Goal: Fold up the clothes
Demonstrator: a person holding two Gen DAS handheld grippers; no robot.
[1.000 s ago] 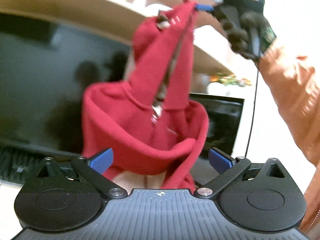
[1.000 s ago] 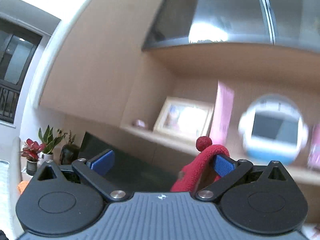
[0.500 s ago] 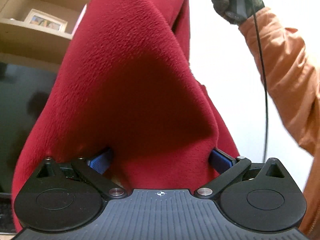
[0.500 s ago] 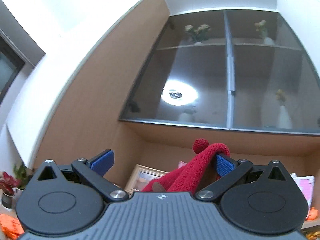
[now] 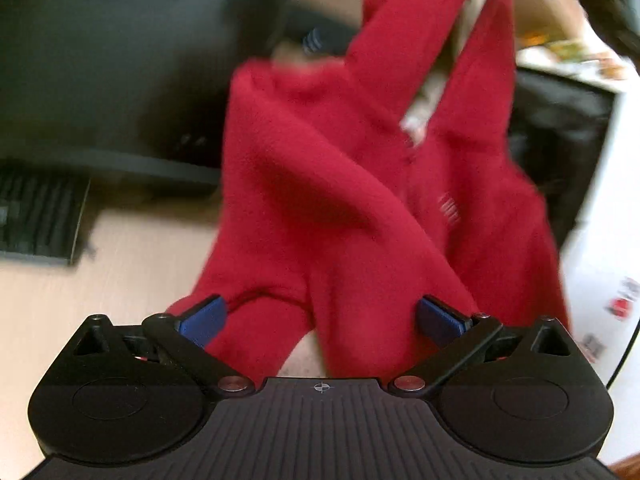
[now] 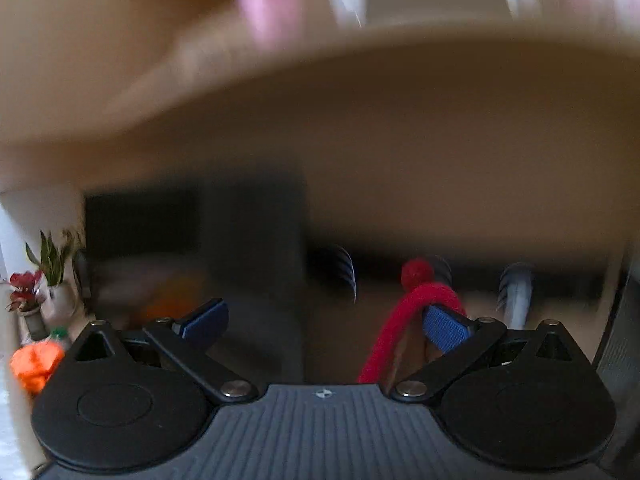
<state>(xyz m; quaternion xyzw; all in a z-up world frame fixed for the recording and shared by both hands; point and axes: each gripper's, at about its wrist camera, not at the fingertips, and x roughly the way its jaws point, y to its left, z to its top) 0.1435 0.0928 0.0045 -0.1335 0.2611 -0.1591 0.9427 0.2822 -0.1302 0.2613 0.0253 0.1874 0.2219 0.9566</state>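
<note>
A red fleece garment [image 5: 344, 184] hangs in the air in the left wrist view, held up from the top right. Its lower folds drape between the fingers of my left gripper [image 5: 320, 316], whose jaws stand wide apart. In the right wrist view my right gripper [image 6: 324, 320] has its jaws wide apart, with a strip of the red garment [image 6: 404, 320] draped over its right finger pad [image 6: 444, 326] and a small red pom-pom [image 6: 416, 274] above it. Both views are blurred.
A light wooden table [image 5: 80, 300] lies below the garment, with a black keyboard [image 5: 36, 216] at its left and a dark monitor [image 5: 100, 48] behind. A potted plant [image 6: 36, 292] and an orange object [image 6: 34, 364] sit at the left of the right wrist view.
Both cameras have tilted down from the shelves and ceiling to the desk. The garment has swung away from the left camera and hangs lower. It stays draped on the right finger.
</note>
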